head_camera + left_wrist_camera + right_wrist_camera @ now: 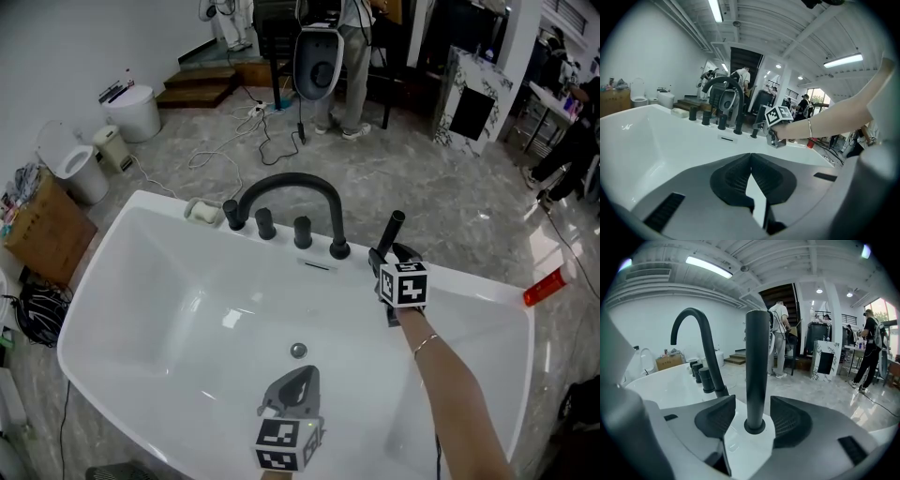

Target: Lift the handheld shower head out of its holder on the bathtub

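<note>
The handheld shower head (391,230) is a slim black rod standing upright in its round holder (754,426) on the white bathtub's far rim (469,281). My right gripper (386,257) is at its base. In the right gripper view the rod (756,357) rises between the two jaws of the right gripper (752,405), which stand open with a gap on each side. My left gripper (300,377) hovers low over the tub's basin near the front; its jaws (751,157) are shut with nothing between them.
A black arched faucet (286,183) and several black knobs (265,223) line the rim left of the shower head. The drain (298,351) is mid-basin. A red object (544,287) lies at the right rim. A toilet (80,169), box (42,230), cables and standing people lie beyond.
</note>
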Motion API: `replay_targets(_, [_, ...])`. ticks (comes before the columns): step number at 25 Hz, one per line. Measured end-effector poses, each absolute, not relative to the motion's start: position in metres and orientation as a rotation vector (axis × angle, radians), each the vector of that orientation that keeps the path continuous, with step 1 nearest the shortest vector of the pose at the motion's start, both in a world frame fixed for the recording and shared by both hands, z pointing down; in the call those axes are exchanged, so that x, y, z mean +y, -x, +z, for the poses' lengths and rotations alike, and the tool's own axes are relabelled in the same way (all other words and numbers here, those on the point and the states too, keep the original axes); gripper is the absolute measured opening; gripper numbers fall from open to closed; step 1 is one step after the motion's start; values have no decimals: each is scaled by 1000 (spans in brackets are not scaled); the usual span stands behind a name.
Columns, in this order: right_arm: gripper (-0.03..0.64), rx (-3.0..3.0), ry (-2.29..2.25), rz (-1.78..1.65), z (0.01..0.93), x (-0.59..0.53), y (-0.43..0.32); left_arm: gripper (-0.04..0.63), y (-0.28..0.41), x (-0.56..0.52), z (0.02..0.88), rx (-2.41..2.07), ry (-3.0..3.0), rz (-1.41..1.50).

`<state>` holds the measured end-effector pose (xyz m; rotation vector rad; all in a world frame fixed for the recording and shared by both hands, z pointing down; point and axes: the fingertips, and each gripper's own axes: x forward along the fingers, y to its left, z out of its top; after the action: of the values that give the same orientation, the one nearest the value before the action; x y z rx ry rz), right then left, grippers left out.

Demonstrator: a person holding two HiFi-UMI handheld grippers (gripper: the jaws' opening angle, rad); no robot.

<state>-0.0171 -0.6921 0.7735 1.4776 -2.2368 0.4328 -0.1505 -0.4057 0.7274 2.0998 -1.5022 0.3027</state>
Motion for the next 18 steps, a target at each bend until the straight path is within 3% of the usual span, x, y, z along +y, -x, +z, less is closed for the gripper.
replay_targets(6, [204,-2224,-1493,429,780,-701,27,20,162,-407,733,-1510,-2091,307])
replay_targets(11, [131,-2198,-1533,406,786,-705,25,20,169,-405,740,-1519,-2075,308])
replay_targets(18, [135,-2220,-1529,369,786,-702,24,20,171,-400,745,-1523,-2064,315])
